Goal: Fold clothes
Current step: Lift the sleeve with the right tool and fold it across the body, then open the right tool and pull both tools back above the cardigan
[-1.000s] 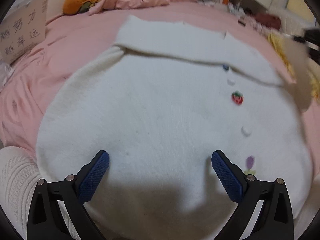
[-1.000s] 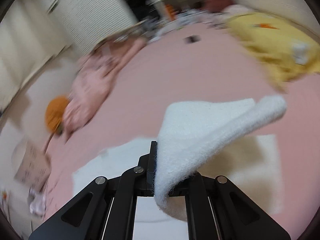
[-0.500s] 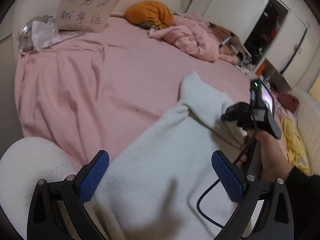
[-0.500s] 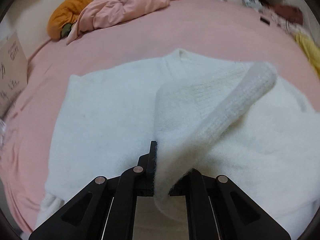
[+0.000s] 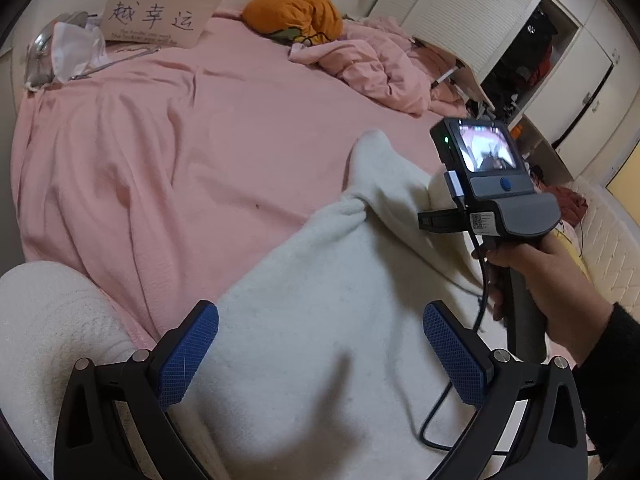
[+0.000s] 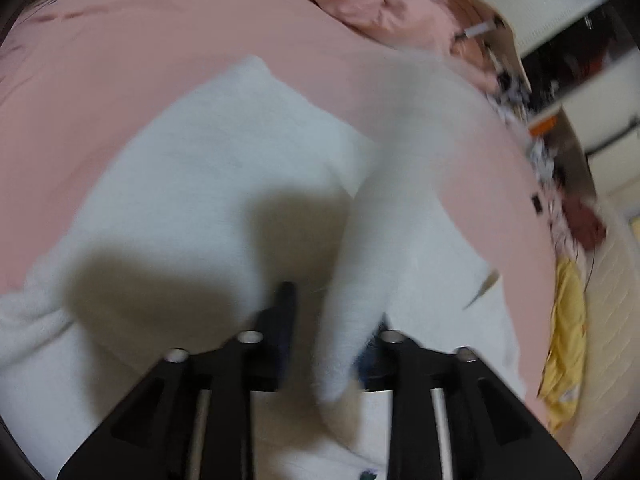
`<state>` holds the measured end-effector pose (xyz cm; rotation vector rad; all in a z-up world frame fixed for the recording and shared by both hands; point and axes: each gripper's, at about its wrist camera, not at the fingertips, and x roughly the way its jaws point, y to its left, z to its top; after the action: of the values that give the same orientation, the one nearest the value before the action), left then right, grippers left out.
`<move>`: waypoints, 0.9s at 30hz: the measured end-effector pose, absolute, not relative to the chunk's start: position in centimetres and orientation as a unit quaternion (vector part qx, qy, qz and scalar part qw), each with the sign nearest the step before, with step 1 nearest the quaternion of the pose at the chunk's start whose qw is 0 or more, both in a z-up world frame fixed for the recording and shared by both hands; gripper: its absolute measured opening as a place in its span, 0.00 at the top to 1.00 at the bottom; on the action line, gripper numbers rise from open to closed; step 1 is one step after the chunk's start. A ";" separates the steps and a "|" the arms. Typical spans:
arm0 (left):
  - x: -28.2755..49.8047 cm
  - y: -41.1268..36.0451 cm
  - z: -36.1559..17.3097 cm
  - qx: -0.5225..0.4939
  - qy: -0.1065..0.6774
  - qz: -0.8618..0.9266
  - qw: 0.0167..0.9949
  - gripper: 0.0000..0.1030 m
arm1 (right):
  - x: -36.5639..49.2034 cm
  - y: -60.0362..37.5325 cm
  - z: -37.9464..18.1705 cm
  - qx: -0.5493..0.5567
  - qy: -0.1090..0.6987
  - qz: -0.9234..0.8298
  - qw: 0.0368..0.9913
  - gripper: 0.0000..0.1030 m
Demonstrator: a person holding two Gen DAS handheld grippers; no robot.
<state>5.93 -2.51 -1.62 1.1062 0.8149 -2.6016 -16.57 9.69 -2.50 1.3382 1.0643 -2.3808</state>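
Fuzzy white sweater [image 5: 320, 320], rumpled pink bedsheet [image 5: 160, 152]

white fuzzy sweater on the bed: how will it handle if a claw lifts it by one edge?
Probably floppy: the white sweater bunches and creases where the sleeve was folded over. Likely light for its bulk, since that sleeve drapes loosely beside the right claw. The fuzzy knit should grip well against the left claw pads.

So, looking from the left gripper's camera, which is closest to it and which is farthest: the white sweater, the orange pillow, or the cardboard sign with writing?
From the left gripper:
1. White sweater, right under its fingers.
2. Orange pillow, far across the pink bed, centre top.
3. Cardboard sign, top left, slightly behind the pillow; these two are nearly too close to call.
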 end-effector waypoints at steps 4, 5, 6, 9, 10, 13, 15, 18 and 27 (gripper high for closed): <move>6.0 -2.6 -1.7 0.373 0.281 -0.879 0.098 0.00 | -14.0 10.0 -0.6 0.434 0.325 -0.824 0.161 0.36; 6.0 -2.6 -1.7 0.373 0.281 -0.879 0.098 0.00 | -13.7 10.4 0.4 0.423 0.290 -0.839 0.182 0.36; 5.9 -2.7 -1.7 0.373 0.281 -0.879 0.097 0.00 | -13.3 10.9 1.5 0.411 0.253 -0.852 0.203 0.36; 5.8 -2.6 -1.8 0.375 0.277 -0.879 0.099 0.00 | -13.7 12.4 4.1 0.385 0.166 -0.883 0.213 0.36; 5.7 -2.5 -1.8 0.376 0.275 -0.879 0.099 0.00 | -13.9 13.6 4.3 0.377 0.152 -0.893 0.195 0.36; 5.6 -2.3 -1.9 0.380 0.270 -0.879 0.101 0.00 | -15.6 18.1 2.6 0.402 0.085 -0.905 0.114 0.36; 5.5 -2.3 -2.0 0.382 0.266 -0.879 0.101 0.00 | -16.8 20.1 0.3 0.437 0.068 -0.894 0.076 0.36; 5.4 -2.1 -2.1 0.385 0.260 -0.880 0.101 0.00 | -18.3 21.0 -3.7 0.494 0.102 -0.861 0.057 0.32; 5.2 -1.5 -2.3 0.392 0.239 -0.883 0.103 0.00 | -13.7 26.9 0.0 0.401 0.038 -0.911 -0.093 0.32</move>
<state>5.21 -1.50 -2.34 1.1558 0.7051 -2.6049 -13.72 26.89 0.05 1.3385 0.1266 -3.0438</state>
